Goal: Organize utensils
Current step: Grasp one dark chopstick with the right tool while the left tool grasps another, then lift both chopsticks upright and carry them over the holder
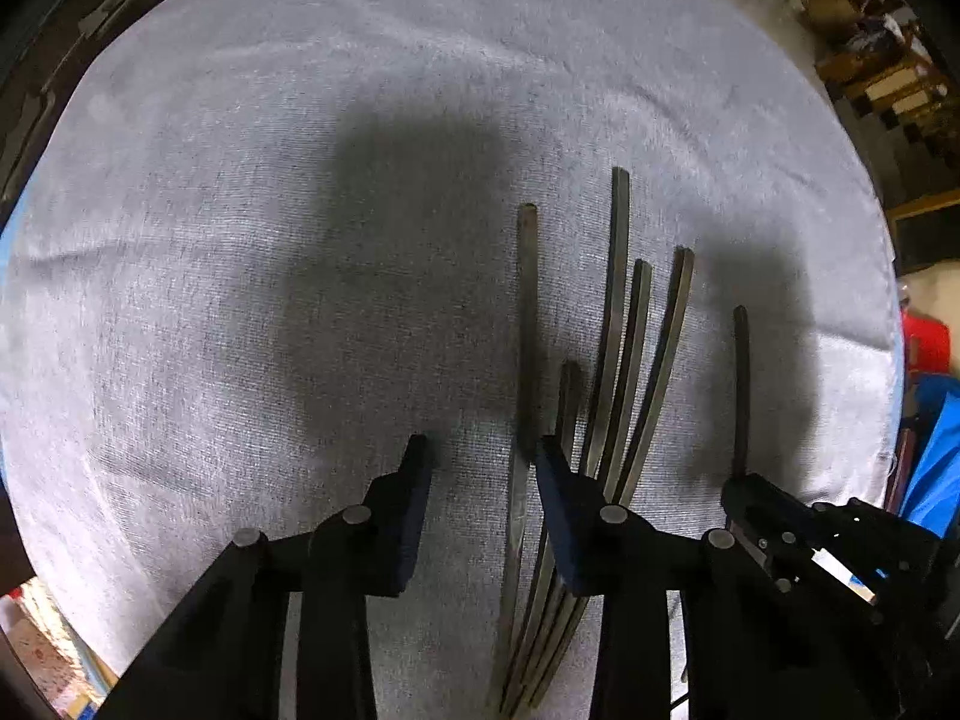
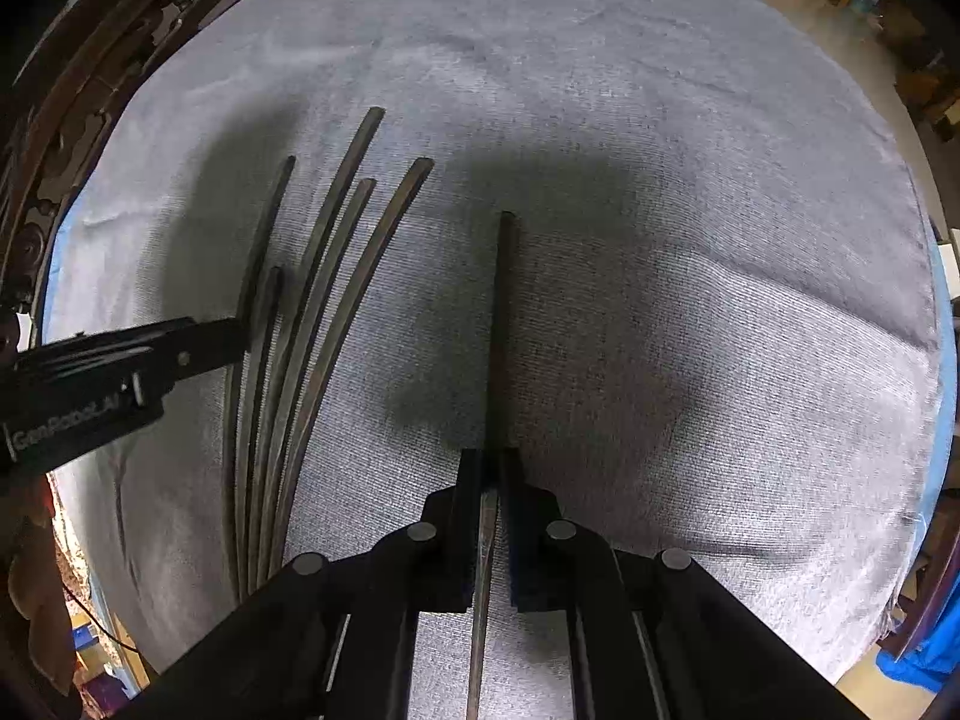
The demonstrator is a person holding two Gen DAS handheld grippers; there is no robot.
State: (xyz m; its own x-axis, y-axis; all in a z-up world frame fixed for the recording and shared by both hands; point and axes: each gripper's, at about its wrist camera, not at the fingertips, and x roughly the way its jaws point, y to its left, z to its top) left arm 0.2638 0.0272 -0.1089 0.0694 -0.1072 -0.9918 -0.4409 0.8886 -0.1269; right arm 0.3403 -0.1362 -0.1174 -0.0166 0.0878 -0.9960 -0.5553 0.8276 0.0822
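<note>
grey cloth (image 2: 690, 300) | R tool (image 2: 489, 462) grips chopstick (image 2: 501, 312) | L tool (image 1: 483, 456) open by 5-stick bundle (image 1: 618, 324)

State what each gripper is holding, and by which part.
The right gripper is shut on a single chopstick, clamped partway along its length toward the thinner end. The left gripper is open and holds nothing.
</note>
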